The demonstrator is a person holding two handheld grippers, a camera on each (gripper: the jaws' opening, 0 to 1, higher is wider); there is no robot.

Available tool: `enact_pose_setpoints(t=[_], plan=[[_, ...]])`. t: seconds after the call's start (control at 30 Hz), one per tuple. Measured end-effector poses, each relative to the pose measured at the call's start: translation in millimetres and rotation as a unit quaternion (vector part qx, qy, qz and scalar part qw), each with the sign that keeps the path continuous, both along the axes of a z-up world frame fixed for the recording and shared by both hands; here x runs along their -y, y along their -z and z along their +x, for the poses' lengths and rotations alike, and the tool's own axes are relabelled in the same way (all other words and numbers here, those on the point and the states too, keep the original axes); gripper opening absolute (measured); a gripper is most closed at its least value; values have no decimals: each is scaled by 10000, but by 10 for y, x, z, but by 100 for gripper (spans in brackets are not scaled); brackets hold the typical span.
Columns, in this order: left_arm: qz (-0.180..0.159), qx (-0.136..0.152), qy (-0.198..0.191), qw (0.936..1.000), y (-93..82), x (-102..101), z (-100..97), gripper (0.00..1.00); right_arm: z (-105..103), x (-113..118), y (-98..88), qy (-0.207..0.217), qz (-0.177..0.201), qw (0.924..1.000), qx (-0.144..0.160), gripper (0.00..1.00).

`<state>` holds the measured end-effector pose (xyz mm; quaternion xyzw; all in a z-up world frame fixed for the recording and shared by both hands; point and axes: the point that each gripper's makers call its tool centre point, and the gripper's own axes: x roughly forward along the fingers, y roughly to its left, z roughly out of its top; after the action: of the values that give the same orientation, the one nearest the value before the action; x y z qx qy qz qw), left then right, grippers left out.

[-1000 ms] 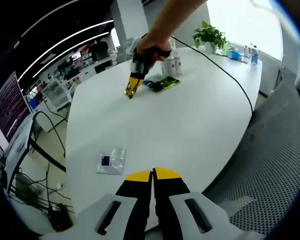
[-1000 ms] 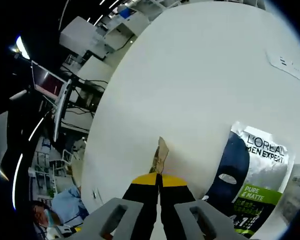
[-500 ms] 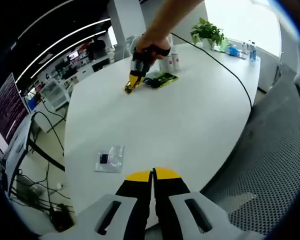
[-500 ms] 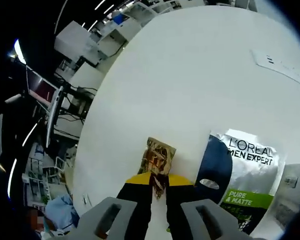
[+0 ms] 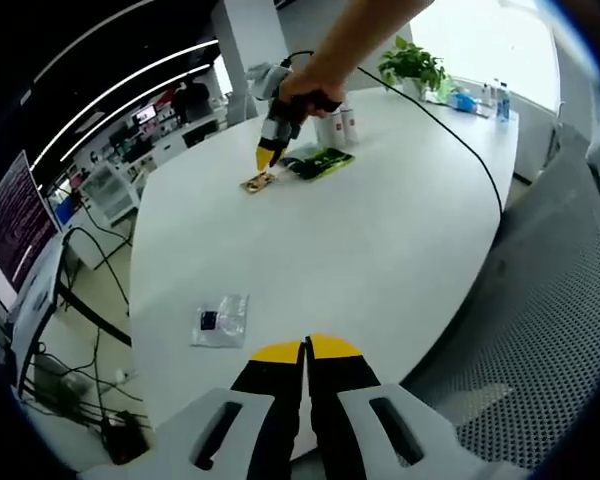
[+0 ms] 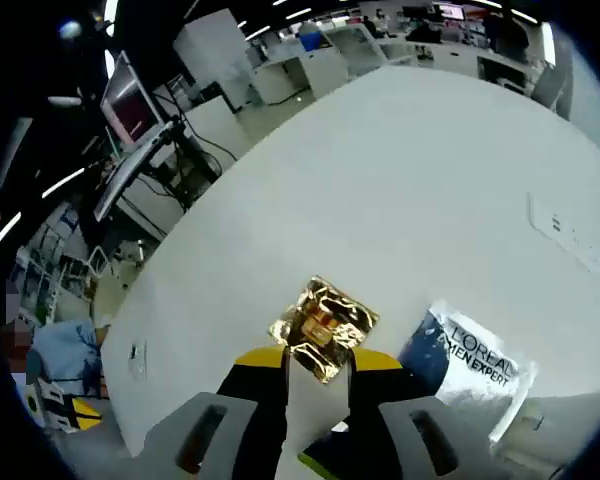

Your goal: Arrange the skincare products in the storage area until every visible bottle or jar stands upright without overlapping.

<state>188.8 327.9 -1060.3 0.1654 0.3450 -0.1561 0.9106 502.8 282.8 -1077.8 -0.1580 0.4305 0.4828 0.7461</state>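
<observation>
A gold foil sachet (image 6: 323, 316) lies flat on the white table (image 6: 410, 180), just past the tips of my right gripper (image 6: 315, 360), whose jaws stand open with bare table between them. A dark blue and green L'Oreal sachet (image 6: 472, 356) lies flat beside it on the right. In the left gripper view a person's hand holds the right gripper (image 5: 267, 158) a little above the gold sachet (image 5: 257, 183), with the green sachet (image 5: 321, 163) and white bottles (image 5: 340, 125) standing upright behind. My left gripper (image 5: 305, 347) is shut on nothing near the table's edge.
A clear plastic packet (image 5: 222, 320) lies near my left gripper. A black cable (image 5: 460, 150) runs across the table toward a potted plant (image 5: 413, 66). A grey mesh chair (image 5: 540, 330) stands to the right. A socket panel (image 6: 558, 226) sits in the tabletop.
My right gripper has opened, let go of the gold sachet and risen; the sachet now lies flat on the table. The left gripper has stayed put.
</observation>
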Motion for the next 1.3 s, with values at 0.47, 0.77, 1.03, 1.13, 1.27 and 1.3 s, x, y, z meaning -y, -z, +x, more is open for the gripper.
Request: enact_pose_setpoints(t=[0.47, 0.77, 1.03, 1.13, 1.27, 1.3], plan=[[54, -88, -62, 9999, 44, -39, -12, 0, 15, -121, 404, -3049, -1783, 9331, 674, 49], [41, -135, -62, 9999, 65, -32, -22, 0, 89, -71, 390, -2995, -1737, 9372, 426, 36], [3, -283, 30, 9996, 129, 33, -62, 0, 224, 59, 398, -2839, -1878, 9393, 436, 36], [16, -299, 26, 9995, 142, 38, -64, 0, 271, 55, 393, -2747, -1827, 9430, 433, 36], [-146, -307, -58, 9994, 138, 35, -69, 0, 317, 64, 406, -2812, -1858, 9405, 444, 36], [-127, -269, -46, 9995, 130, 31, -61, 0, 348, 70, 412, -2768, -1859, 9418, 426, 36]])
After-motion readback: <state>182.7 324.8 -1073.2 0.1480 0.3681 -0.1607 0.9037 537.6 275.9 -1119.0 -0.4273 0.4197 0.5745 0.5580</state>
